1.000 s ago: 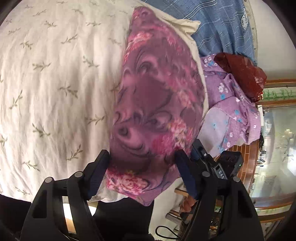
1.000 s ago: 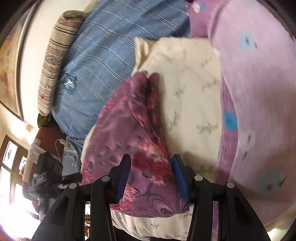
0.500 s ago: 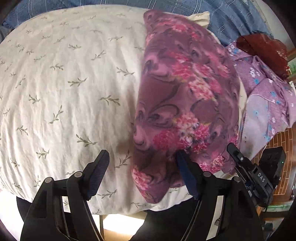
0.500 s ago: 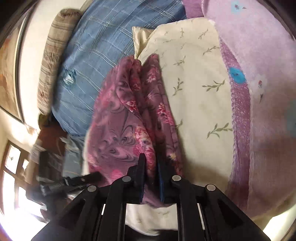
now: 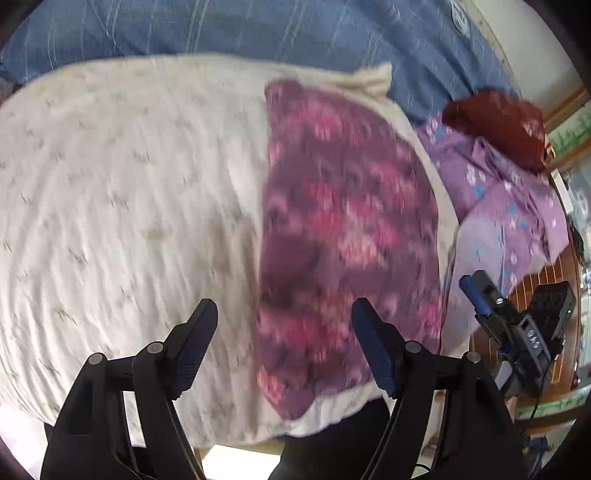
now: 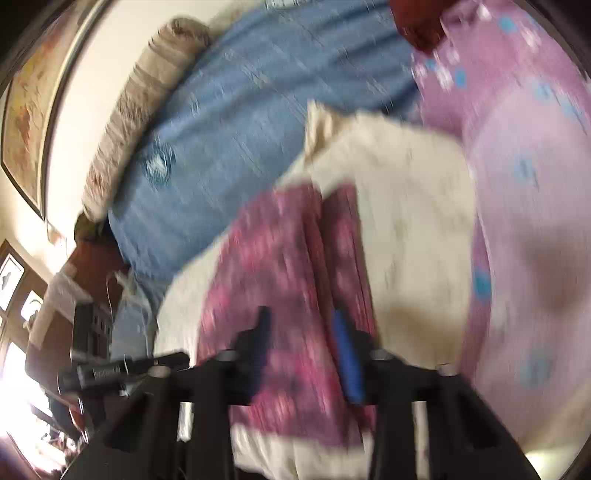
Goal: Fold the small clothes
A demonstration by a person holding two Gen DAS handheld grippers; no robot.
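Cream sprigged pillow [image 5: 122, 206] on blue bedspread [image 5: 258, 29]

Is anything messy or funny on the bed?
A little. The purple flowery cloth lies folded at the cream pillow's right edge. Beside it, a lilac flowered garment is heaped unfolded, with a dark red bundle on top.

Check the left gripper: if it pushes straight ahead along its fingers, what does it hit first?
Probably the cream leaf-print pillow, right beside the folded purple floral garment. The left gripper is open, its right finger over the garment's edge; blur leaves depth unclear.
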